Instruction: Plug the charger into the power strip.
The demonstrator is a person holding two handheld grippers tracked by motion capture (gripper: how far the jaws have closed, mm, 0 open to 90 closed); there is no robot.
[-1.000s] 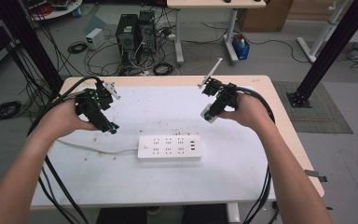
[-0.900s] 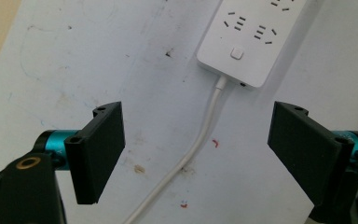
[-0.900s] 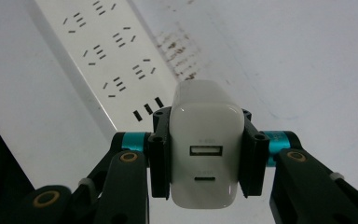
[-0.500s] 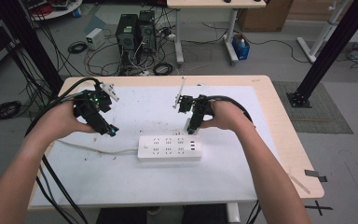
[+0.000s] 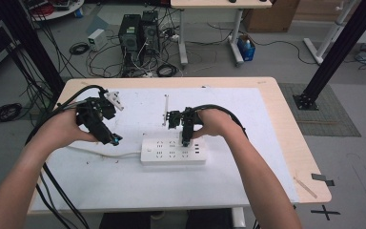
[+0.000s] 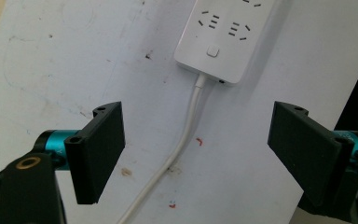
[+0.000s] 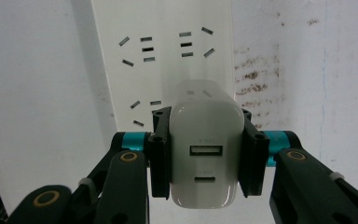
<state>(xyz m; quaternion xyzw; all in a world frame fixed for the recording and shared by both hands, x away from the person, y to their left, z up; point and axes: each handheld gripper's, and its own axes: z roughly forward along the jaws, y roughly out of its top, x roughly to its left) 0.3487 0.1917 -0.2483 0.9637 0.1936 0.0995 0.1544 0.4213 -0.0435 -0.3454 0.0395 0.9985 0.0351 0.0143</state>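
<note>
A white power strip (image 5: 171, 151) lies across the middle of the white mat, and its cable (image 5: 100, 151) runs off to the left. My right gripper (image 5: 186, 140) points down over the strip's right half. In the right gripper view it (image 7: 206, 161) is shut on a white USB charger (image 7: 205, 126), whose port face looks at the camera, just above the strip's sockets (image 7: 163, 51). My left gripper (image 5: 110, 139) hovers left of the strip. In the left gripper view its jaws (image 6: 200, 149) stand wide open over the cable (image 6: 186, 140), short of the strip's switch end (image 6: 223, 42).
The white mat (image 5: 124, 191) covers most of a wooden table (image 5: 295, 143). Black gripper cables (image 5: 52, 186) hang off its left front. Computer towers (image 5: 138, 33) and tangled leads sit on the floor behind, and a black frame post (image 5: 333, 52) stands at the right.
My right hand has come in from the table's back right, leftward and down, and now holds the charger right over the power strip. The left hand has hardly moved.
</note>
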